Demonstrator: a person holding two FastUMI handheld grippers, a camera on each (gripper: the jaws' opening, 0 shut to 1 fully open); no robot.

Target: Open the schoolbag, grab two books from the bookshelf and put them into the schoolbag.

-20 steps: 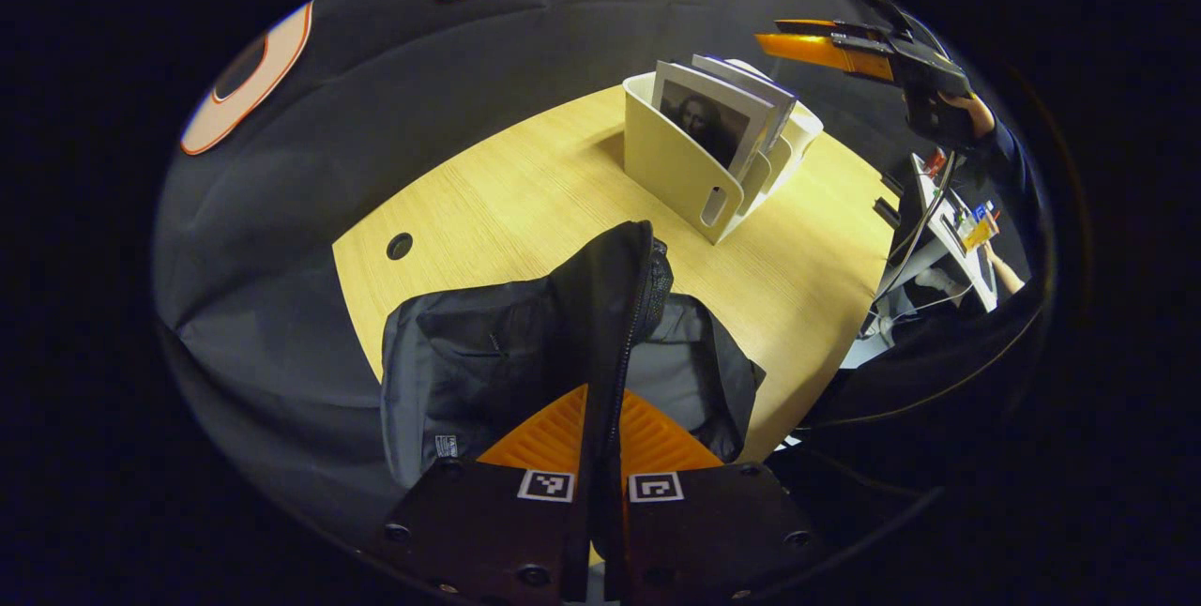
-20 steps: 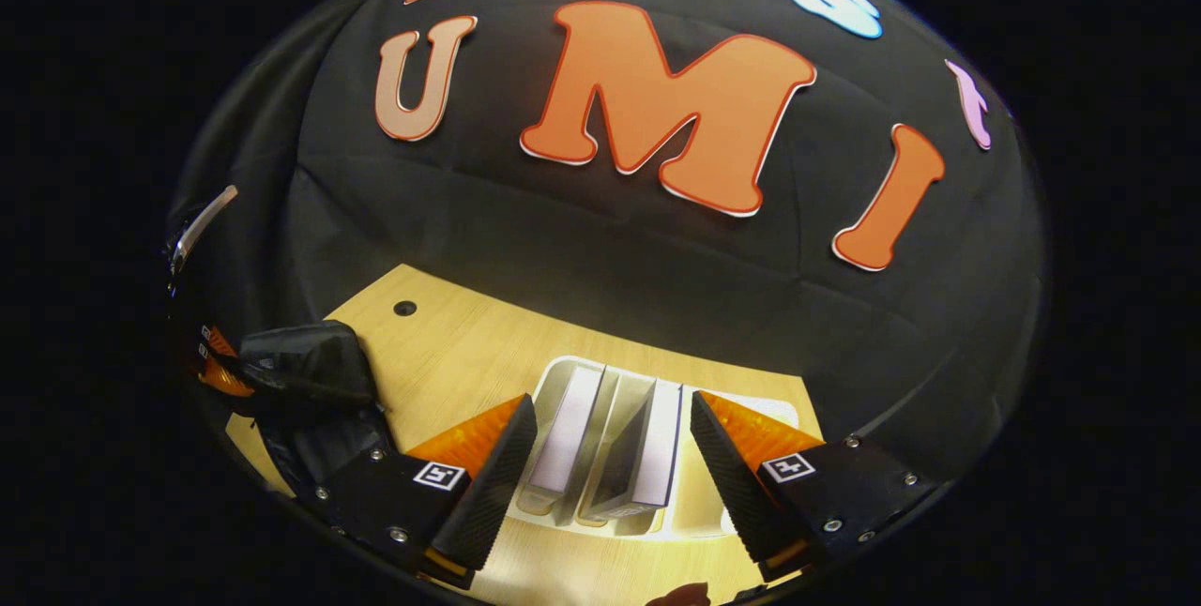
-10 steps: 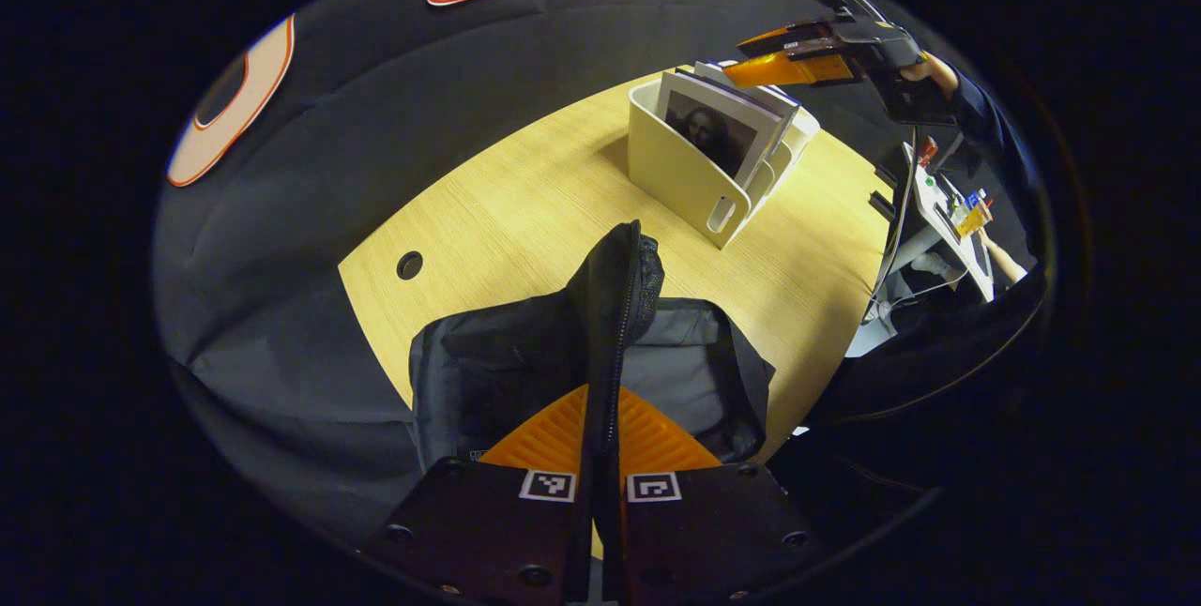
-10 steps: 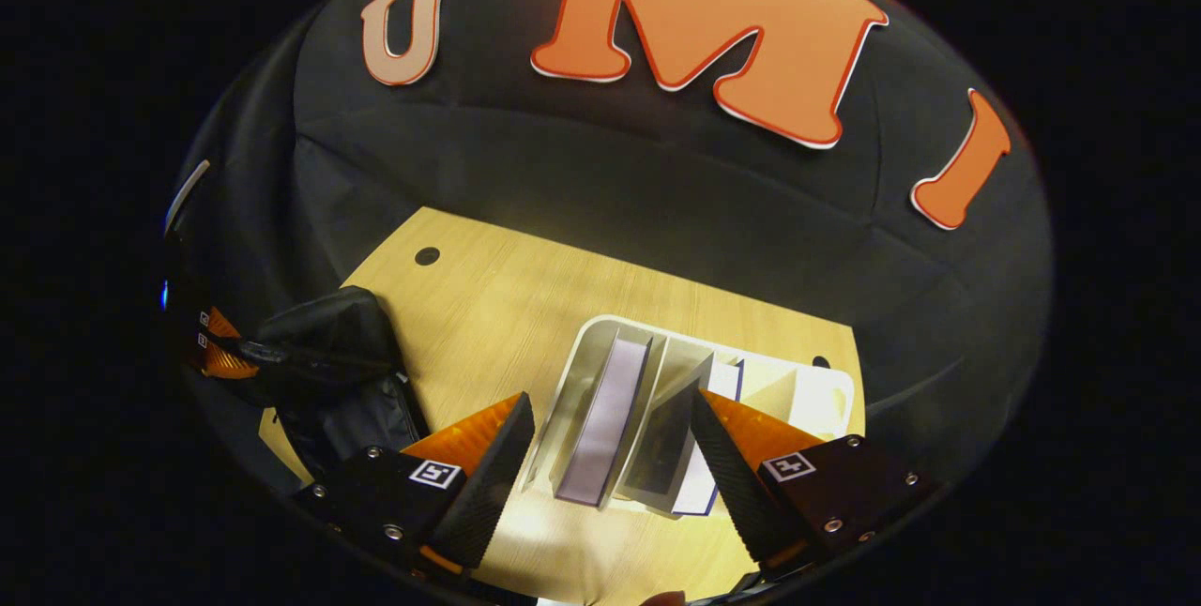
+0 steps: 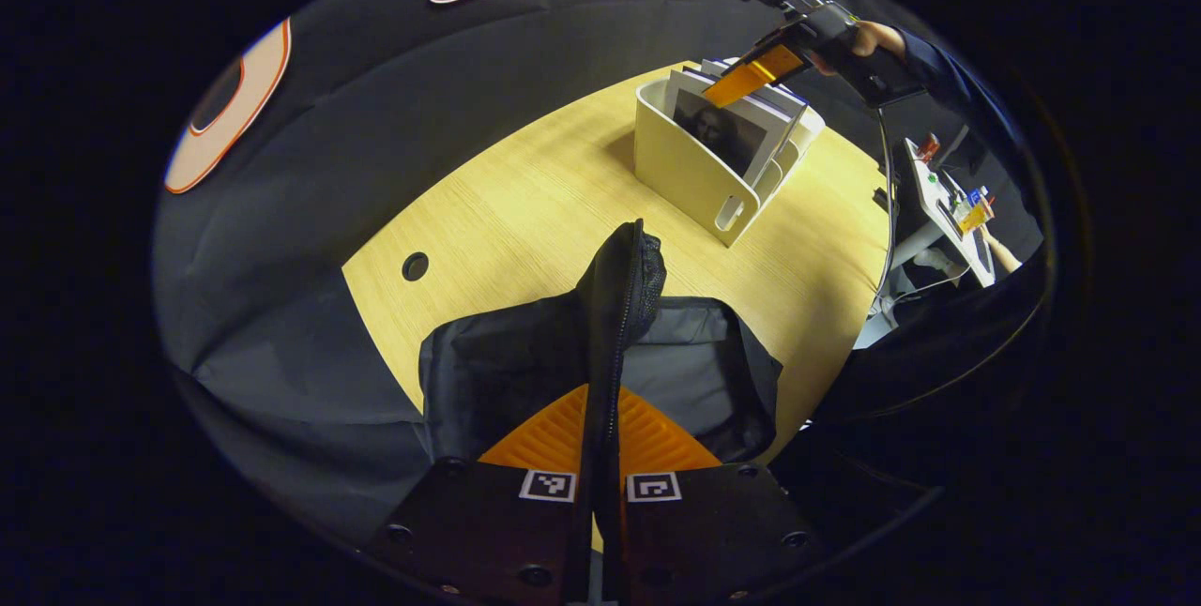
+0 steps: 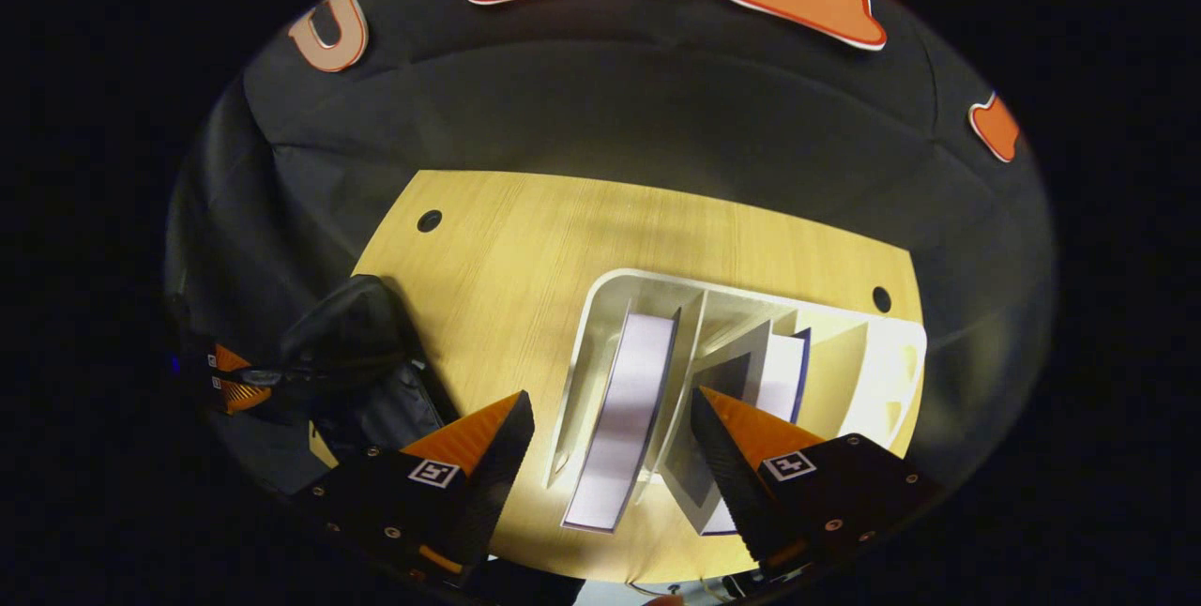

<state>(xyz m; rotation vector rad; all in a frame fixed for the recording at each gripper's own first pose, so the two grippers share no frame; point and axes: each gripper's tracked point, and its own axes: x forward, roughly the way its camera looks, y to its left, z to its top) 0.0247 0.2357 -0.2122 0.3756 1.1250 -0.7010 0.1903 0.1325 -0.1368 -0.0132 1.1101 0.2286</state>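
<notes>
Black fabric of the schoolbag (image 5: pixel 525 371) is pinched between the closed fingers of the left tool (image 5: pixel 600 456), its zipped edge lifted off the worktop (image 5: pixel 525 203). Right tool (image 6: pixel 605 442), spread wide, hangs over the books (image 6: pixel 624 400) in the white bookshelf (image 6: pixel 882 371). No legible writing.

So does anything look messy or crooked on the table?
A little. The books lean sideways in the white bookshelf instead of standing straight. The schoolbag looks lopsided too, because the left gripper pinches its flap and lifts it. Nothing looks spilled or broken.
</notes>
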